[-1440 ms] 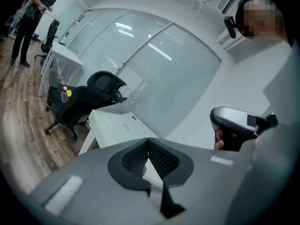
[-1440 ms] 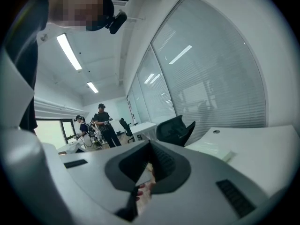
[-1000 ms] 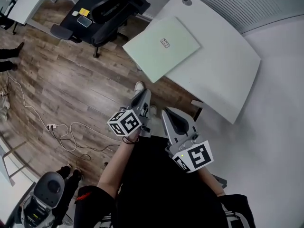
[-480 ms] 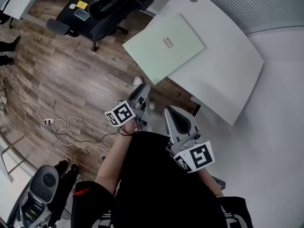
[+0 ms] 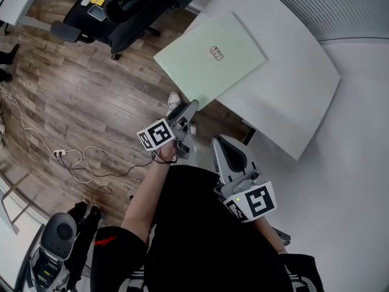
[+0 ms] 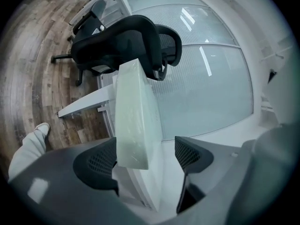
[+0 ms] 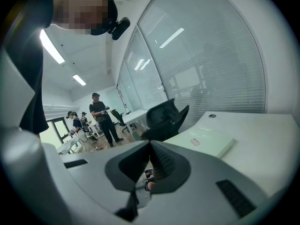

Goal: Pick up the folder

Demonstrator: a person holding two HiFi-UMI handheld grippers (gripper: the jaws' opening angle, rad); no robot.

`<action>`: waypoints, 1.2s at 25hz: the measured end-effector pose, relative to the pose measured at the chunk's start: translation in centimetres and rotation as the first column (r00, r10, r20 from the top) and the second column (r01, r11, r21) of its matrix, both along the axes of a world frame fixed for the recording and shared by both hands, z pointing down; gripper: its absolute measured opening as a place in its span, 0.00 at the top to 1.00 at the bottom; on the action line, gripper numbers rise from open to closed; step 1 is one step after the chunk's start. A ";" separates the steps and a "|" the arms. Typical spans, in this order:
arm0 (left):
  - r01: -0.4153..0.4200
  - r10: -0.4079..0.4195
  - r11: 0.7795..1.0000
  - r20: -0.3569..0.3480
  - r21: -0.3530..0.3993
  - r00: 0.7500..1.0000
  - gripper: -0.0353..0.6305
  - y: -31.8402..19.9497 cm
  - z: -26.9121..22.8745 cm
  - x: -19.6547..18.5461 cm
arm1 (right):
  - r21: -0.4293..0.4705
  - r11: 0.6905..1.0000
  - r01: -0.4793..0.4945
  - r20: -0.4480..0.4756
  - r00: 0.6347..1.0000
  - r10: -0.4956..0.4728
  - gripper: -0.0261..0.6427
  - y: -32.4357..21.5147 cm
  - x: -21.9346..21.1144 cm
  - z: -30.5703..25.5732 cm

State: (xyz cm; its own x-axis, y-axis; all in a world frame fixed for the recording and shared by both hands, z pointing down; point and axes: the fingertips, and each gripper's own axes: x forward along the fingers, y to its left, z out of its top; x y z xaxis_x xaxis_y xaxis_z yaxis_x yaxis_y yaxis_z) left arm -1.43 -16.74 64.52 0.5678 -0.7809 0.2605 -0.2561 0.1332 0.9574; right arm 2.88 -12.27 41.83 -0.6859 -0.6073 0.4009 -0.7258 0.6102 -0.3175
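One white desk (image 5: pixel 292 84) (folder (image 5: pixel 209 56) overhanging) on wood-plank floor (image 5: pixel 91 102).

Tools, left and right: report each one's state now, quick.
Left tool: jaws opening, corner of the folder between them, not clamped.
Right tool: shut, holding nothing.

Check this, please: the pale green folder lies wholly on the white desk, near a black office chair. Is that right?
Not wholly. The folder overhangs the white desk's edge, one corner out over the wooden floor, as the head view shows. The black office chair is near it.
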 end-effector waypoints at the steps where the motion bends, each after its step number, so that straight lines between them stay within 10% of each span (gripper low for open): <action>1: -0.002 0.002 1.000 -0.005 -0.011 1.000 0.39 -0.1 0.5 -0.1 | -0.006 1.000 -0.003 0.001 1.000 0.003 0.96 -0.2 0.0 0.2; 30: -0.206 0.198 0.979 -0.279 0.001 0.940 0.31 -3.6 3.0 4.5 | -0.120 0.990 -0.075 -0.042 0.997 0.070 0.96 -4.3 -0.2 4.2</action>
